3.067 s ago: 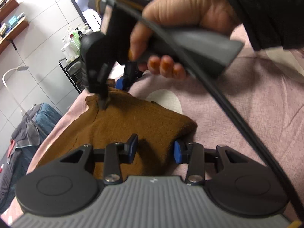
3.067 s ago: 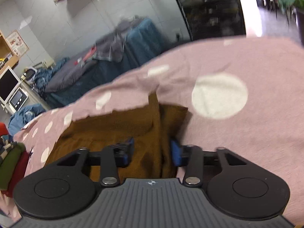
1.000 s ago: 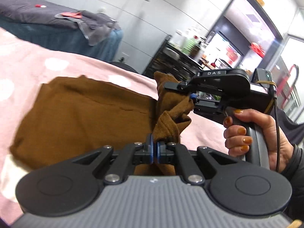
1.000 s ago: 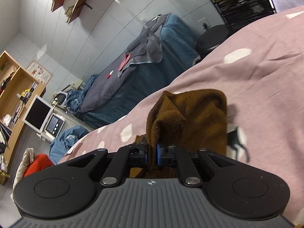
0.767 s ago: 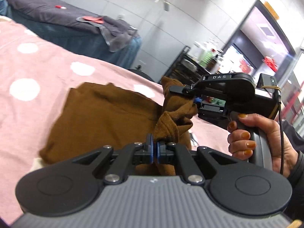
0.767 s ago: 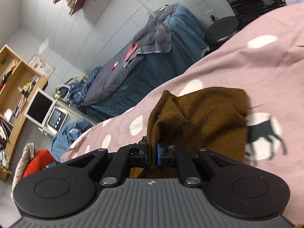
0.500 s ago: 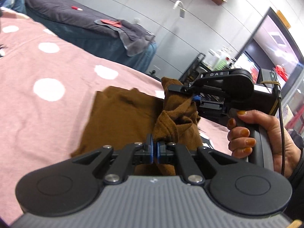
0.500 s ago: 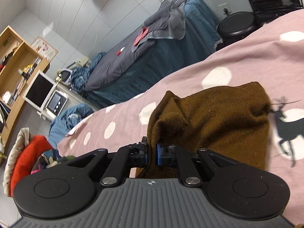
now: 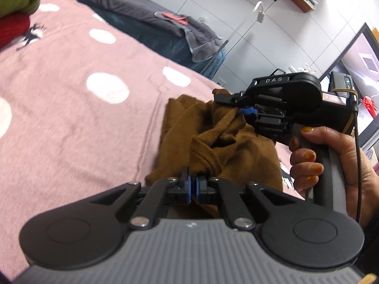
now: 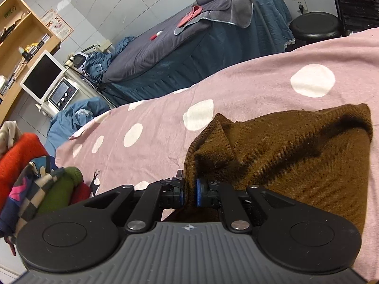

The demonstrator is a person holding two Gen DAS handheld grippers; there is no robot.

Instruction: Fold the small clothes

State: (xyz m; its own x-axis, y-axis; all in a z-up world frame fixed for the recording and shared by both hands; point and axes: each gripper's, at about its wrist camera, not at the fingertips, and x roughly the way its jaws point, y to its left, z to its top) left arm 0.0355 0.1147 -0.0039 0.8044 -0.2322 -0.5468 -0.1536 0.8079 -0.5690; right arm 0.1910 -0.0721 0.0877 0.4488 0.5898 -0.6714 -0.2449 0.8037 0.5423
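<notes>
Pink dotted bedsheet bears the brown garment — bunched, axis unclear — both claws pinch it, right loosening.

The knit garment is lying on the dotted bedsheet — a pile of clothes is sitting off to its left. Behind the sheet, a second bed is standing — a stool to its right.

Both grippers are black plastic over ribbed grey housings, with round side discs, silver screws and blue pads. The right gripper bears "DAS" lettering, a green light and a black cable. The right hand has orange-painted nails and a dark sleeve.
</notes>
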